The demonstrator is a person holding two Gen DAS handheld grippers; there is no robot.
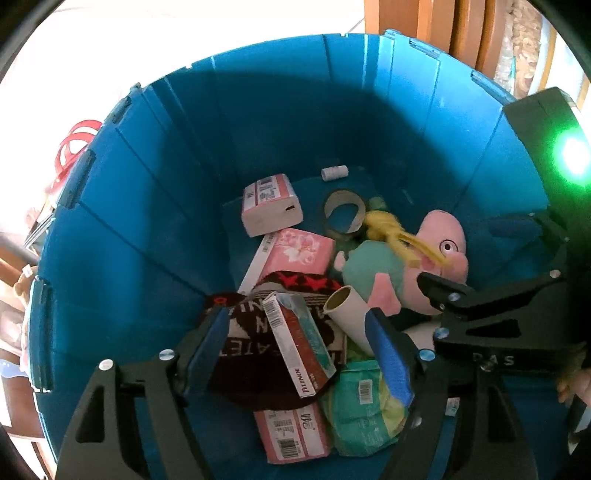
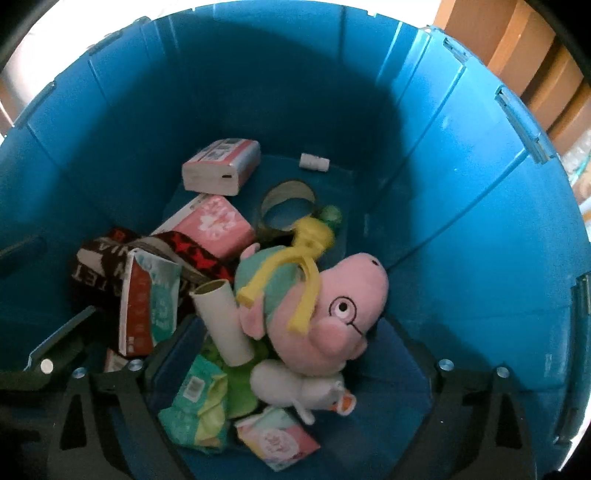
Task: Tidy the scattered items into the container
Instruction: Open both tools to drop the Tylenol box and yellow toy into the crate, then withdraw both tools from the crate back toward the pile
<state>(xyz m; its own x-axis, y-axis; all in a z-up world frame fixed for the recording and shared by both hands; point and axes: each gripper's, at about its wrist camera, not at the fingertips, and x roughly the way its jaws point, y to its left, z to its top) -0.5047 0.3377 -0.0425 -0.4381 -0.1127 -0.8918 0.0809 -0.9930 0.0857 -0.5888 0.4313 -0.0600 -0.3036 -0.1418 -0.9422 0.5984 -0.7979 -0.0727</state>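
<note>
Filling both views, a blue bin [image 1: 155, 192] beside wooden furniture [image 1: 461, 33]

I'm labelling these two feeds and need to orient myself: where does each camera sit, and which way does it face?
Left wrist: on the left gripper, looking steeply down into the blue bin; its open blue-padded fingers and the right gripper show.
Right wrist: on the right gripper, looking down into the same bin; its open fingers show.
Shared: pink pig plush, cardboard tube, Tylenol box.
</note>
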